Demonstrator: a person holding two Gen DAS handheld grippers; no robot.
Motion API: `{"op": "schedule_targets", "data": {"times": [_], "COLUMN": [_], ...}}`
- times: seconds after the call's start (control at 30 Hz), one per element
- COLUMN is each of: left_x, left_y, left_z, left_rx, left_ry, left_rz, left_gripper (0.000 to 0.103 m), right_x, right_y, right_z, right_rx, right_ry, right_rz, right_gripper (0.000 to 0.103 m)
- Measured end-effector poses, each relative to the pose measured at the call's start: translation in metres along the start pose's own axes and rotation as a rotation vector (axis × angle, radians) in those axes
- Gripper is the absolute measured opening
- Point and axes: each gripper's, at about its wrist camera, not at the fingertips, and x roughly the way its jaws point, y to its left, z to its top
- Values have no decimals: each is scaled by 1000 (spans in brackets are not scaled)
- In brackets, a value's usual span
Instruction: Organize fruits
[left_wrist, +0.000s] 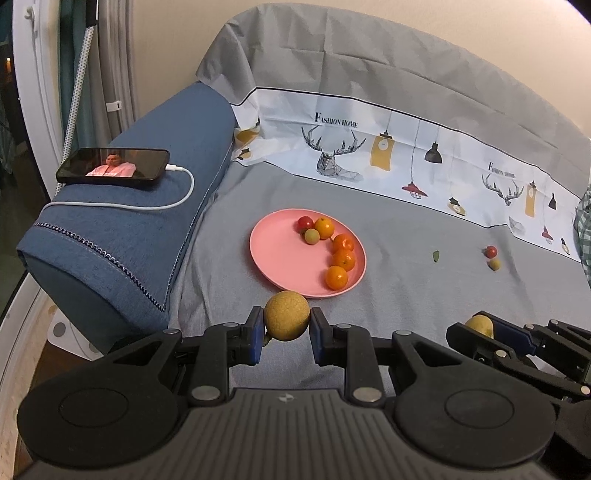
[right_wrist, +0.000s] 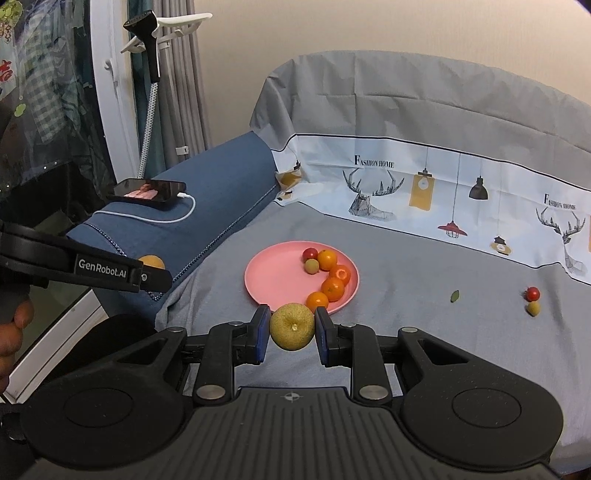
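Left tongs (left_wrist: 287, 324) clamping rough tan round fruit (left_wrist: 286, 315), right tongs (right_wrist: 291, 326) gripping dimpled yellow-green fruit (right_wrist: 292, 326), smooth pink plate (left_wrist: 280, 258) partly hidden behind.

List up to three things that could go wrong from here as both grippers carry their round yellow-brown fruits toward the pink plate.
1. The left gripper and right gripper each pinch a round fruit at its sides; either might roll out.
2. The pink plate already holds oranges along its near rim, so a dropped fruit could knock them off.
3. The grippers sit close together and might collide.
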Motion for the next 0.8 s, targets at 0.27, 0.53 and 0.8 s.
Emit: {"op": "schedule_targets", "data": {"times": [0.27, 0.53, 0.8], "left_x": [25, 76, 148], "left_y": [0, -8, -16], "left_z": [20, 43, 68], "left_rx": [-3, 21, 54], "left_ry": [21, 86, 150], "left_rz": [13, 18, 21], "left_gripper": [28, 28, 28], "right_x": [26, 74, 138], "right_y": [-7, -27, -43], "right_z": [6, 17, 27], "right_rx": [3, 36, 29], "right_ry": [23, 59, 93], "right_rz": [-1, 1, 3], "right_gripper": [27, 27, 27]}}
